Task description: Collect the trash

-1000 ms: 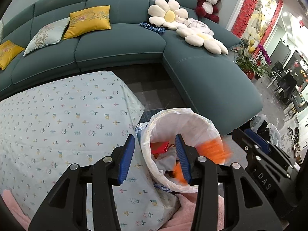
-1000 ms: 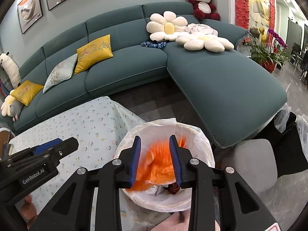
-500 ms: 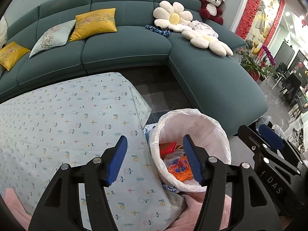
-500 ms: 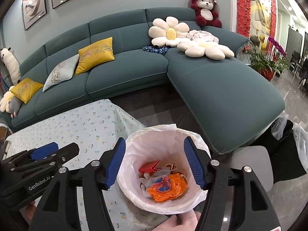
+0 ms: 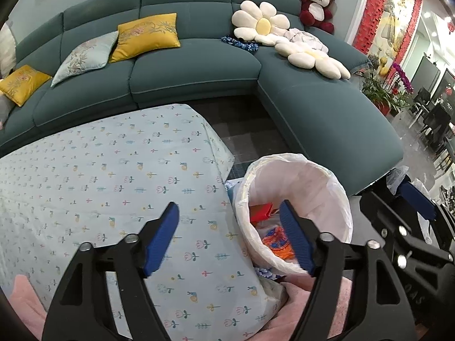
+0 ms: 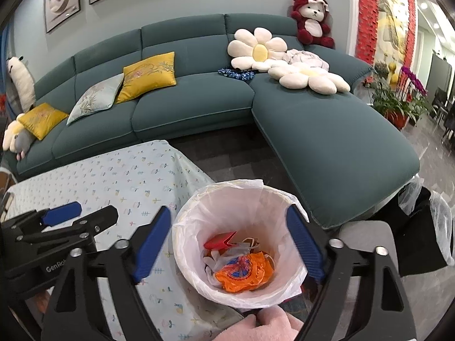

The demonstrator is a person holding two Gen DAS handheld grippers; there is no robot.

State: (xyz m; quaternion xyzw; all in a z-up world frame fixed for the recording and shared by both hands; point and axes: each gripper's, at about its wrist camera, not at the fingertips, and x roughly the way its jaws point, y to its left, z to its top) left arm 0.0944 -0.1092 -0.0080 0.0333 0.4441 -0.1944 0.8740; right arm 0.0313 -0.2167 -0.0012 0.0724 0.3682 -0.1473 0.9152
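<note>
A bin lined with a white bag (image 6: 199,207) stands by the corner of the cloth-covered table (image 6: 113,176). Inside lie an orange wrapper (image 6: 241,272), a red carton (image 6: 220,241) and white plastic scraps. My right gripper (image 6: 229,233) is open and empty, held above the bin mouth. My left gripper (image 5: 229,230) is open and empty, over the table's edge next to the bin (image 5: 327,187), where the orange wrapper (image 5: 277,241) also shows. Each gripper appears at the side of the other's view.
A teal L-shaped sofa (image 6: 327,130) with yellow cushions, flower pillows and a red plush bear wraps the back and right. Dark tiled floor lies between sofa and table. Potted plants (image 6: 398,102) stand far right. A grey stool (image 6: 366,241) and black bags sit right of the bin.
My right gripper opened and let the orange wrapper drop into the bin, where it now lies. Both grippers opened wider and drew back a little from the bin.
</note>
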